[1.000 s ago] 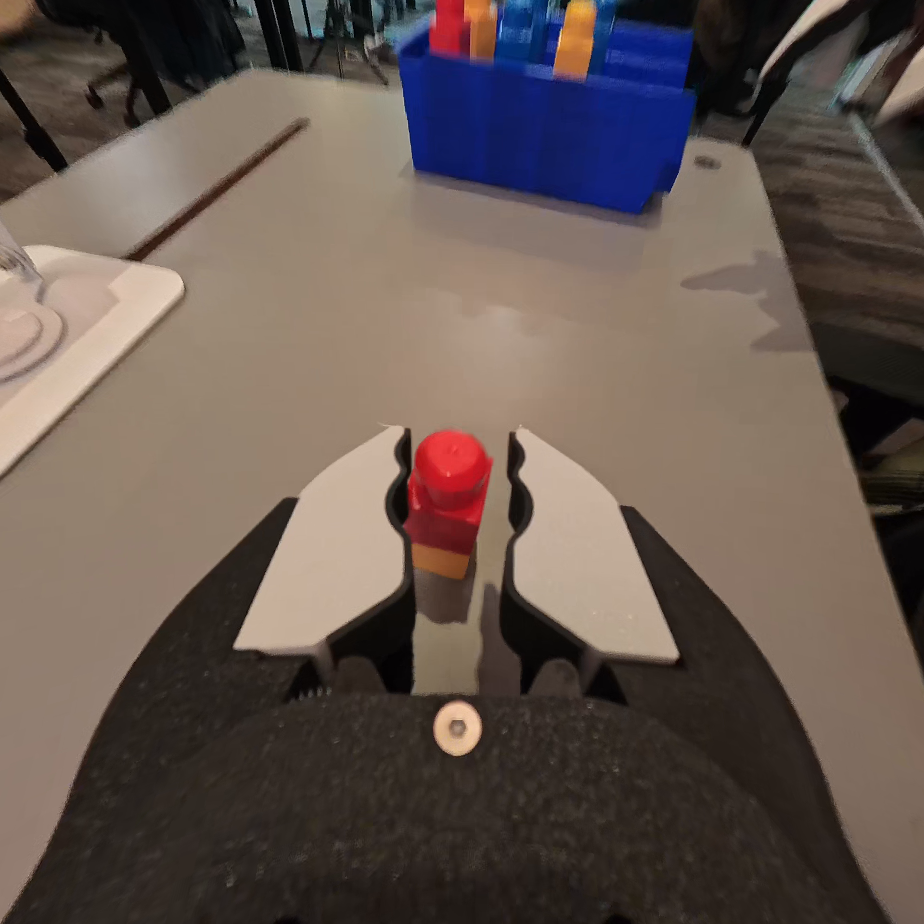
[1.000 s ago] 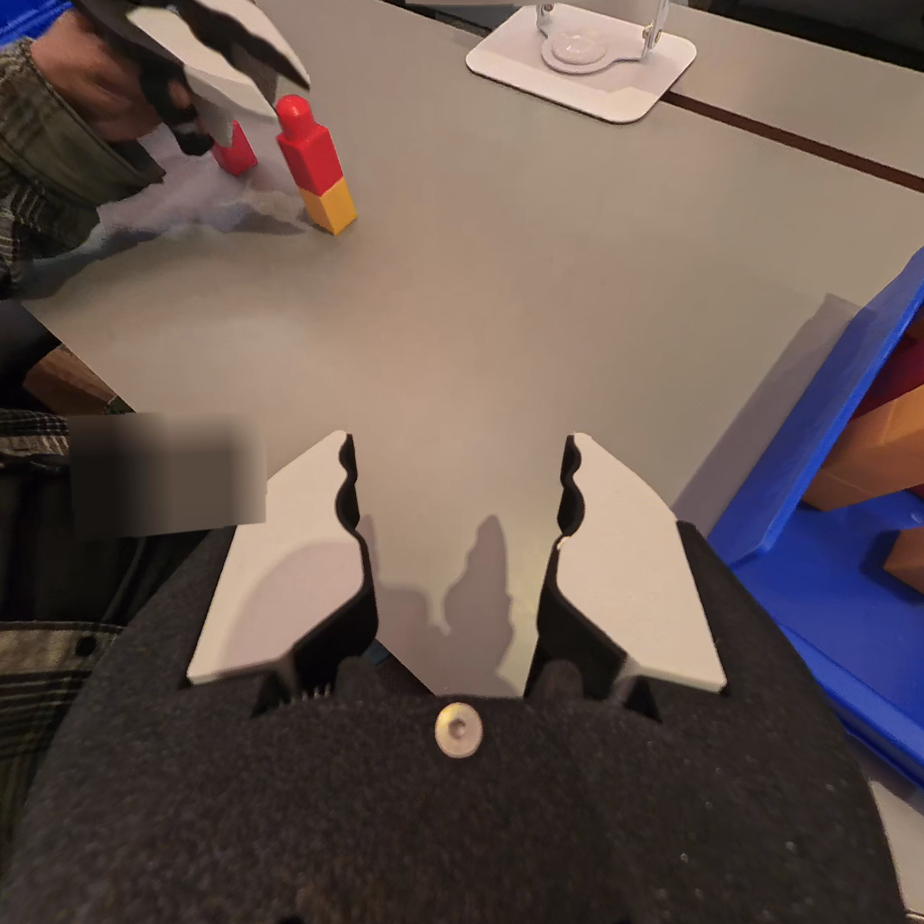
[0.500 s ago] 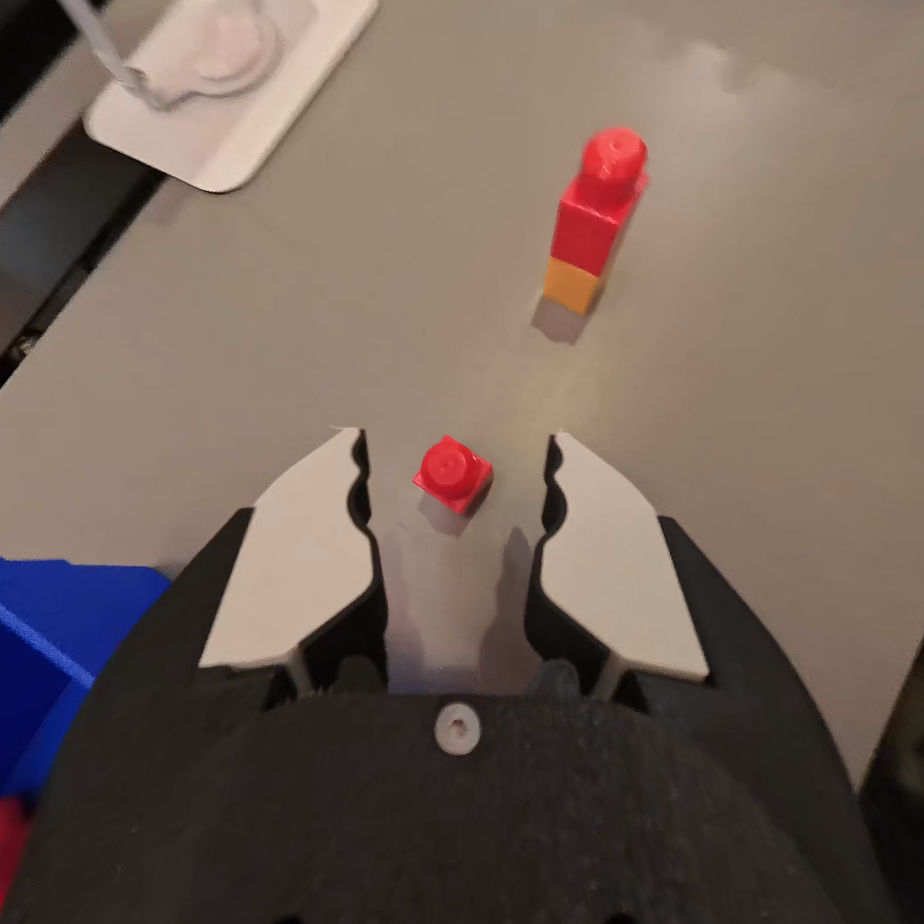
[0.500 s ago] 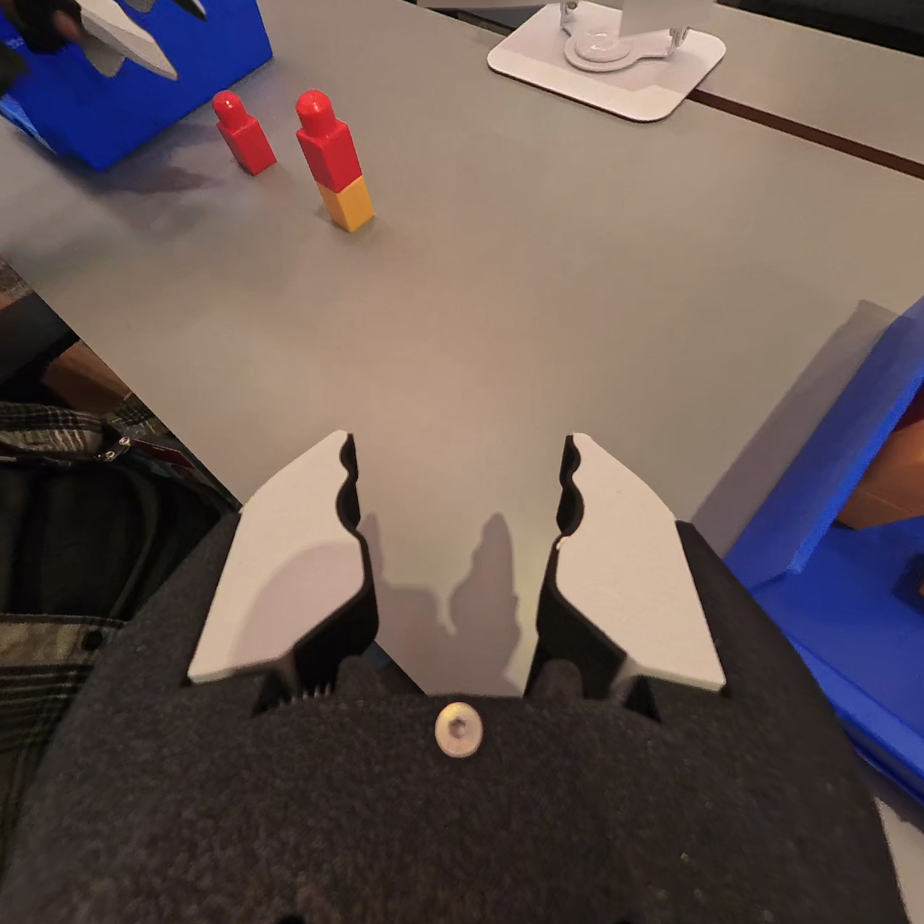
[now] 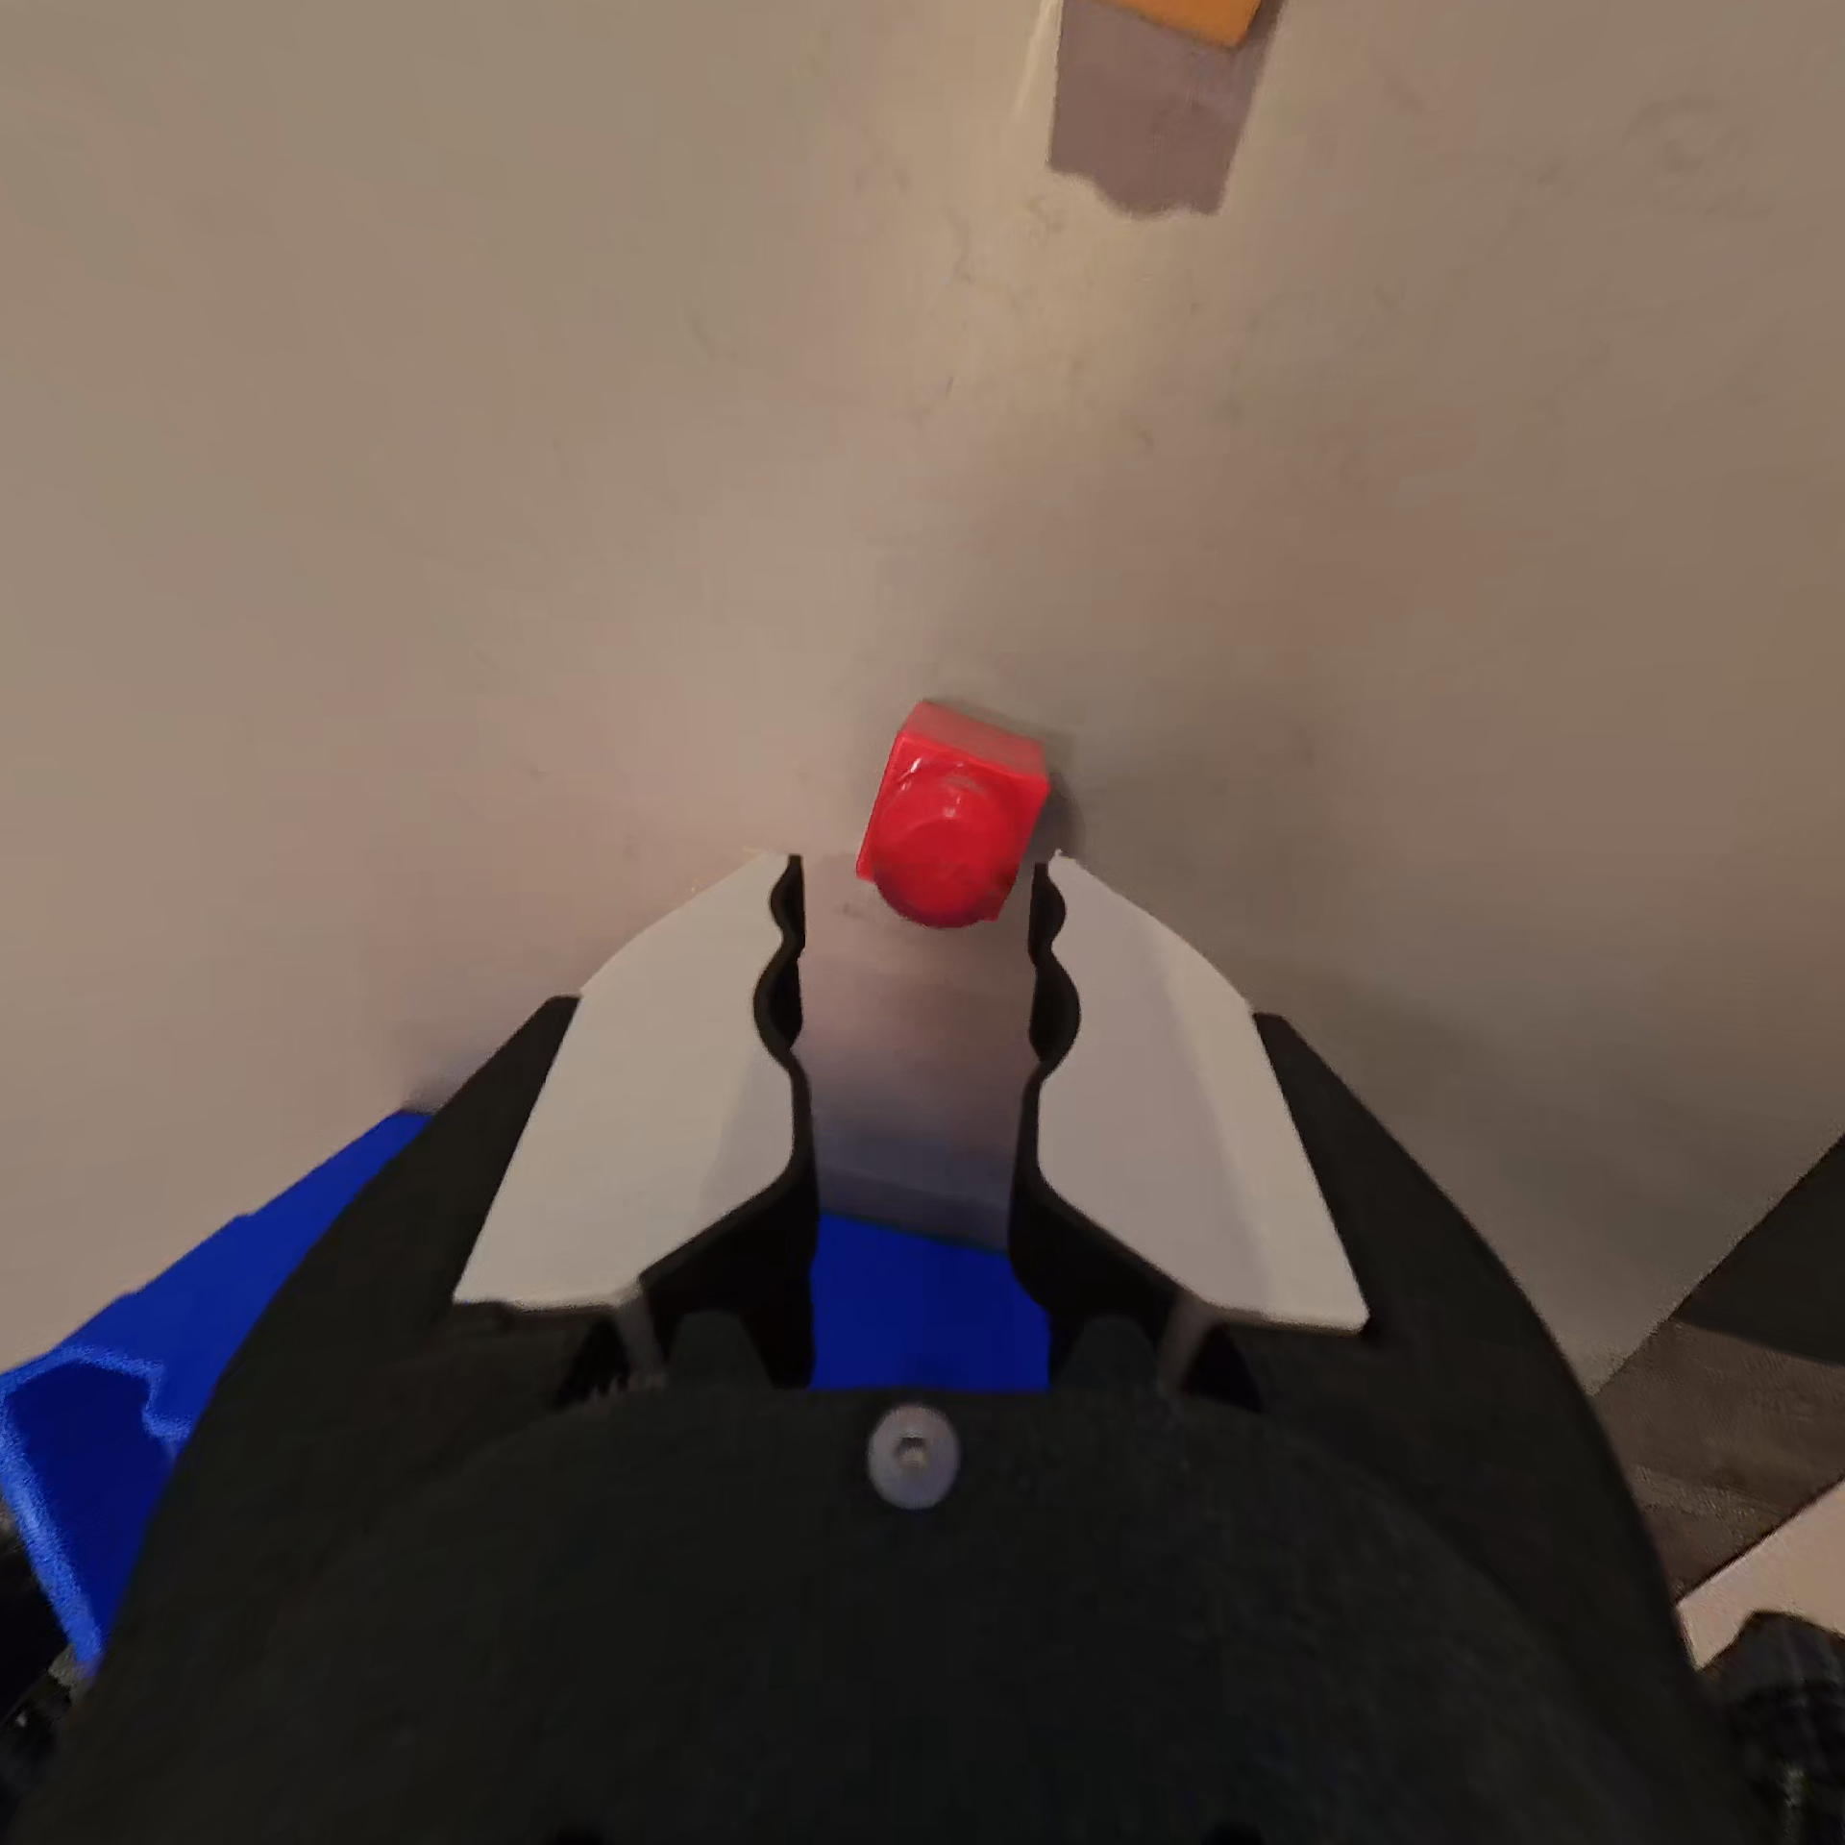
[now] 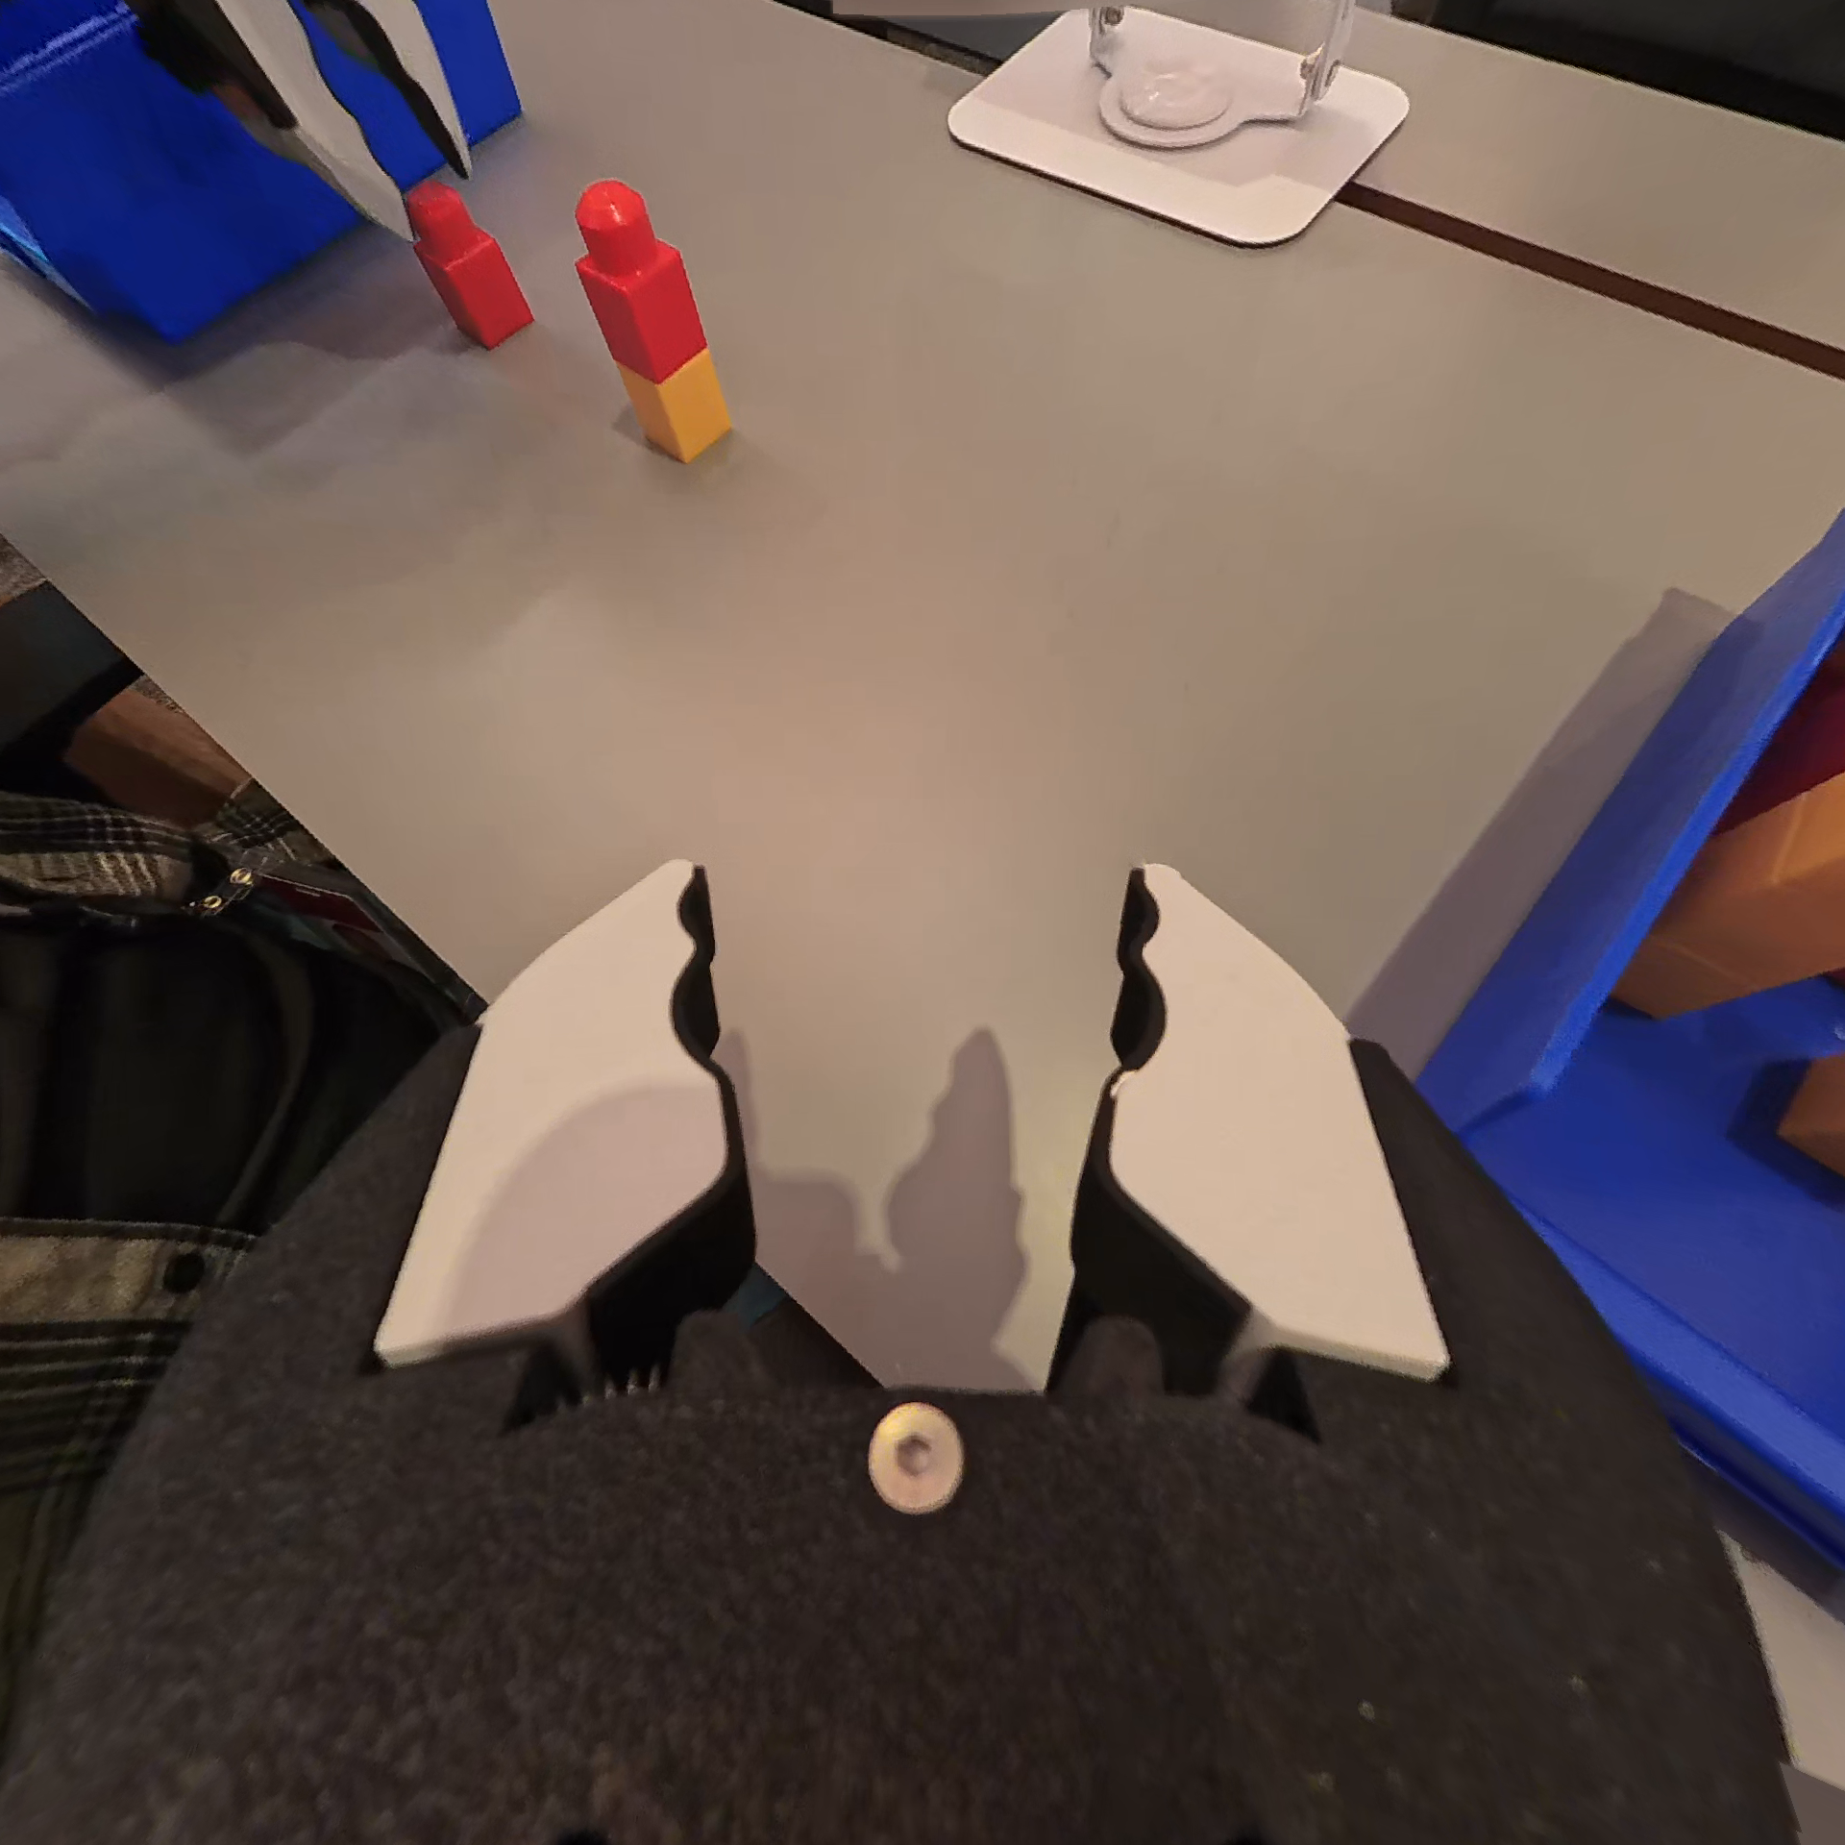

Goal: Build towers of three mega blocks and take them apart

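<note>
While open, left hand-held gripper (image 5: pixel 914 869) hovers above red block (image 5: pixel 948 819)

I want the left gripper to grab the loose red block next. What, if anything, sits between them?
Nothing visible does. The left gripper is open just above the loose red block, with only bare table around it. The red-on-yellow stack stands apart to one side.

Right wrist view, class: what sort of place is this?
Probably an office or lab workspace: a plain grey table, a white stand base on it, blue bins of toy blocks, and dark carpet-like floor beside the table.
</note>
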Demonstrator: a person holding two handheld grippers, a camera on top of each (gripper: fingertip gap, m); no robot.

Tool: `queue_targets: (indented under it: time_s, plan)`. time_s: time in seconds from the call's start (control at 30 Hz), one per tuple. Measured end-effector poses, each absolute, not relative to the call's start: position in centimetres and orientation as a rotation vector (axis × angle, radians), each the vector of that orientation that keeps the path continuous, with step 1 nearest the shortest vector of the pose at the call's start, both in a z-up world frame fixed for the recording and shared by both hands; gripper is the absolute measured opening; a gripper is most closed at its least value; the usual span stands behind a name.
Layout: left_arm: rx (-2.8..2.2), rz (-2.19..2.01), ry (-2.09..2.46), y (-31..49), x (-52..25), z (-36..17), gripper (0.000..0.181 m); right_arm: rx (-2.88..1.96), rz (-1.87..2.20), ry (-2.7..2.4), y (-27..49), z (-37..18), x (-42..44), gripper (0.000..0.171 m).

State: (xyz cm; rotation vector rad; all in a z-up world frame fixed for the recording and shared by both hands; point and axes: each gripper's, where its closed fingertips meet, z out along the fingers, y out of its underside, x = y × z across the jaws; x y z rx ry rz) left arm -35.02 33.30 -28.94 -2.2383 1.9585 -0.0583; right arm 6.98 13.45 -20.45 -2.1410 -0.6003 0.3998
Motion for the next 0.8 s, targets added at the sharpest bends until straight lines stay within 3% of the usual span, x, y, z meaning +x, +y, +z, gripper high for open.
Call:
queue_targets:
  time_s: [0.03, 0.1, 0.23, 0.53, 0.8]
  plan:
    - [-2.239, -0.078, 1.964, 33.2, -34.8, -29.1, 0.038, -2.142, 0.399, -0.598, 13.5, -20.4, 7.1, 0.078]
    - [-2.248, -0.089, 1.982, 33.1, -34.7, -29.4, 0.028, -2.143, 0.401, -0.594, 13.5, -20.5, 7.2, 0.078]
    - [-2.262, -0.058, 2.017, 33.0, -34.6, -29.0, 0.028, -2.138, 0.406, -0.597, 13.5, -20.6, 7.1, 0.077]
    - [-2.012, -0.305, 1.868, 31.9, -23.4, -16.5, 0.028, -2.133, 0.398, -0.597, 13.4, -20.3, 7.1, 0.077]
    - [-2.090, -0.199, 2.011, 31.3, -20.2, -19.3, 0.028, -2.134, 0.393, -0.584, 13.0, -20.2, 7.7, 0.076]
